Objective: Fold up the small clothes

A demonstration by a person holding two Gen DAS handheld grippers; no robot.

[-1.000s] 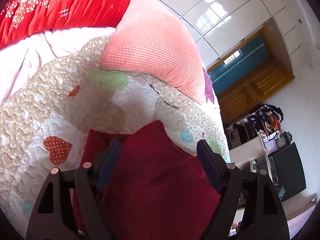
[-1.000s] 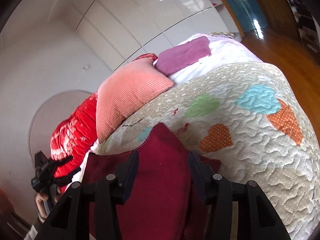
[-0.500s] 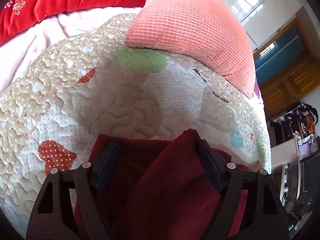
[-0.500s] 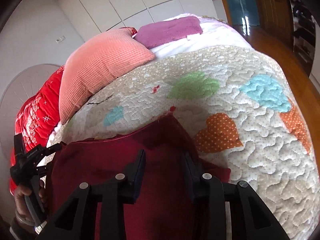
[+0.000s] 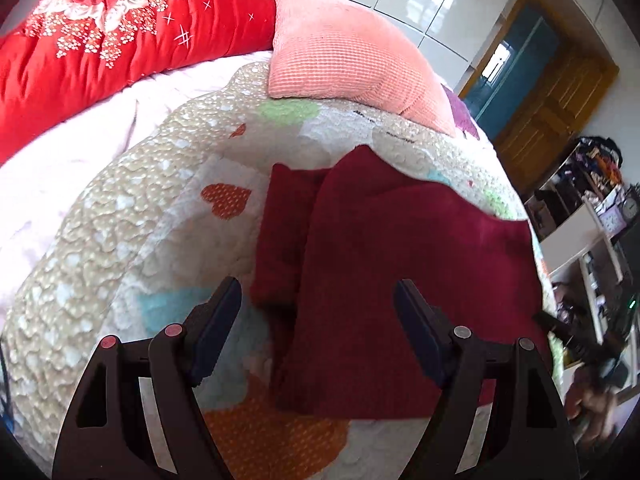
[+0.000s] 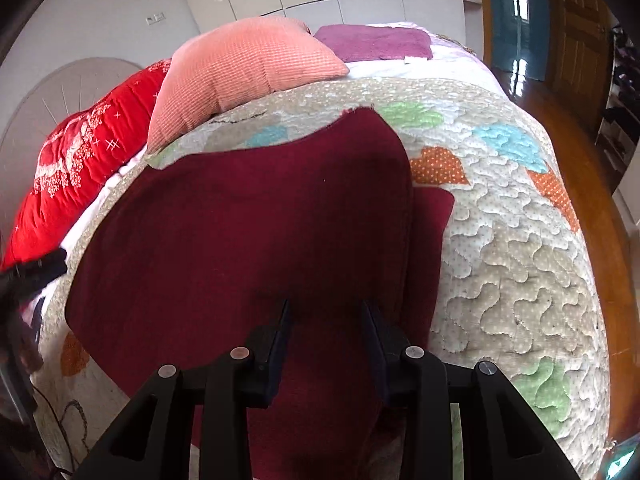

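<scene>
**A:** Where is the garment?

**B:** A dark red knitted garment (image 6: 248, 232) lies on a quilt (image 6: 520, 264) patterned with coloured hearts, spread over a bed. It is partly folded, an upper layer lying over a lower one. A strip of the lower layer shows along one side. A pointed corner of it reaches toward the quilt's far edge, where a salmon-pink pillow (image 6: 240, 68) rests.

**A:** And the right gripper?

**B:** The right gripper (image 6: 326, 312) points down at the near part of the garment. Its fingers stand a narrow way apart and have just been closing. Red cloth fills the gap between them. Whether the pads actually pinch it, I cannot tell.

**A:** The left one?

**B:** The left gripper (image 5: 318, 292) has its fingers spread wide, holding nothing. The garment's (image 5: 384, 264) left edge lies between the fingertips. The left finger (image 5: 218, 320) sits over bare quilt (image 5: 120, 240), the right finger (image 5: 416, 328) over the red cloth.

**A:** Anything else?

**B:** A red floral duvet (image 5: 100, 40) lies bunched beyond the quilt's far edge, and a purple cloth (image 6: 376, 42) sits beside the pillow.
</scene>
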